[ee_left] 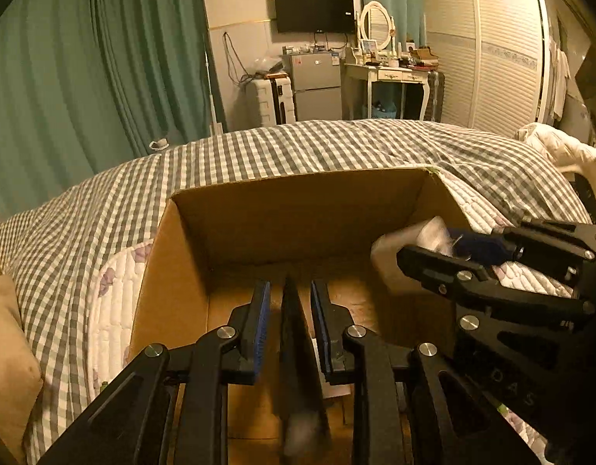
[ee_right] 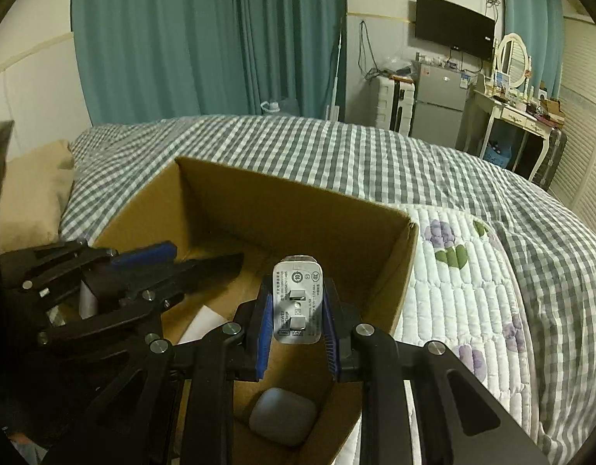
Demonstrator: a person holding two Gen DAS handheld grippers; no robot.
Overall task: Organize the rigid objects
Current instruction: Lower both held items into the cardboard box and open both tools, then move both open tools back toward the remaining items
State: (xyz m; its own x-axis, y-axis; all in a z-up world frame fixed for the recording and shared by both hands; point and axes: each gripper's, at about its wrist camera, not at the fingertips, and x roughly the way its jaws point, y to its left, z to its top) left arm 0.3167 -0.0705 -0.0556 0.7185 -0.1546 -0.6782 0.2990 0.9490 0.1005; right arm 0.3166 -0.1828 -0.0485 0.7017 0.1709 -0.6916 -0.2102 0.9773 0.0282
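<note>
An open cardboard box (ee_left: 298,201) (ee_right: 282,201) stands on the bed. My right gripper (ee_right: 298,306) is shut on a white charger plug (ee_right: 298,302) and holds it over the box; it also shows in the left wrist view (ee_left: 449,244) with the plug (ee_left: 410,240) at the box's right wall. My left gripper (ee_left: 290,310) hangs over the box with a gap between its blue pads, and a blurred dark flat object (ee_left: 298,348) is between them, seemingly untouched. It shows in the right wrist view (ee_right: 189,259) too. A grey rounded case (ee_right: 282,420) lies on the box floor.
The box rests on a grey checked blanket (ee_right: 336,147) and a white quilted sheet (ee_right: 464,298). A tan pillow (ee_right: 30,190) lies at the left. White paper (ee_right: 201,325) lies in the box. Curtains, a fridge, a dressing table and a wardrobe stand beyond the bed.
</note>
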